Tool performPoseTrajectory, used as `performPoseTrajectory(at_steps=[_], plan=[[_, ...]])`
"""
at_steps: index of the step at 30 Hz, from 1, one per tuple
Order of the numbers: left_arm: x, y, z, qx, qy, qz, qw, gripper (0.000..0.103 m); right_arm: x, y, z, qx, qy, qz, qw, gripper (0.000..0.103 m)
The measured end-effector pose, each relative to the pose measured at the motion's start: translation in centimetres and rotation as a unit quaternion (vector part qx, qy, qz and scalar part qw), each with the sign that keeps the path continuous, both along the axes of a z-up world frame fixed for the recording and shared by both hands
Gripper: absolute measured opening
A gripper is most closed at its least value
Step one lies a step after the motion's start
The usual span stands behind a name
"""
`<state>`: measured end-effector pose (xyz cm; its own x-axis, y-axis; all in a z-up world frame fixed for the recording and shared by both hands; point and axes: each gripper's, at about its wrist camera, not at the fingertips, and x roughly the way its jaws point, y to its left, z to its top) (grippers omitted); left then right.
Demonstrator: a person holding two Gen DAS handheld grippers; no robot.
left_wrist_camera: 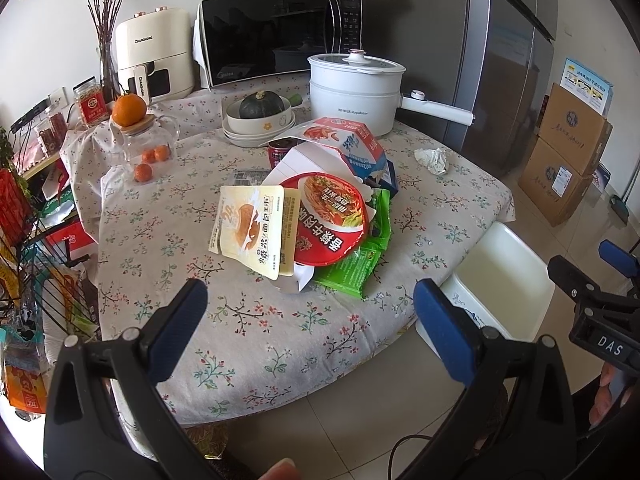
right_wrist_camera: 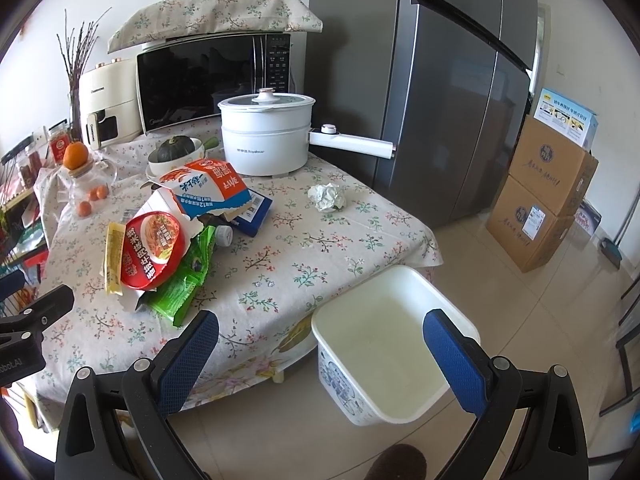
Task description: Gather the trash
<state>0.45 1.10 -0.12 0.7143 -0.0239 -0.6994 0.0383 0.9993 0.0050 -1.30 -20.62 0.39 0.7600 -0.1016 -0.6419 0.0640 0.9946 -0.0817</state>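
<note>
Heaped near the middle of the table (left_wrist_camera: 248, 344), on a floral cloth: a pile of trash. On top, a round red noodle lid (left_wrist_camera: 330, 220), tilted, printed with a bowl of noodles. Against its left side, a pale yellow pouch (left_wrist_camera: 250, 232), flat and glossy. Underneath, a green wrapper (left_wrist_camera: 356, 268), crinkled, sticking out toward the near edge. Behind the lid, a torn white, red and blue carton (left_wrist_camera: 340, 144), flaps open, leaning over a blue box (right_wrist_camera: 256, 212). Half hidden behind the carton, a dark red can (left_wrist_camera: 282, 150). Poking out beside the green wrapper in the right view, a small white bottle cap (right_wrist_camera: 225, 235). Well apart from the heap, toward the fridge (right_wrist_camera: 440, 100), a crumpled paper ball (left_wrist_camera: 432, 160).

On the floor just beside the table's right corner, a white bin (right_wrist_camera: 394, 344), square, patterned blue on the outside.

Left gripper (left_wrist_camera: 310, 326) held low before the table's near edge, aimed at the heap, blue pads wide apart, gripping nothing. Right gripper (right_wrist_camera: 320, 354) held lower and further right, above the bin, jaws likewise spread with nothing between them; in the left view, visible only as a black and blue tip at the right edge.

At the back of the table: a white pot (left_wrist_camera: 356, 88), a microwave (left_wrist_camera: 276, 36), a bowl with a green squash (left_wrist_camera: 258, 108).
</note>
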Motion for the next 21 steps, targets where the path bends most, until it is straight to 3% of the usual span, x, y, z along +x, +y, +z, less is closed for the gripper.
performPoseTrajectory(at_steps=[21], plan=[[0.07,-0.11,0.07,0.002,-0.003,0.002,1.0000,0.102,0.01,-0.34,0.13,0.004,-0.001,-0.004,1.000,0.103]])
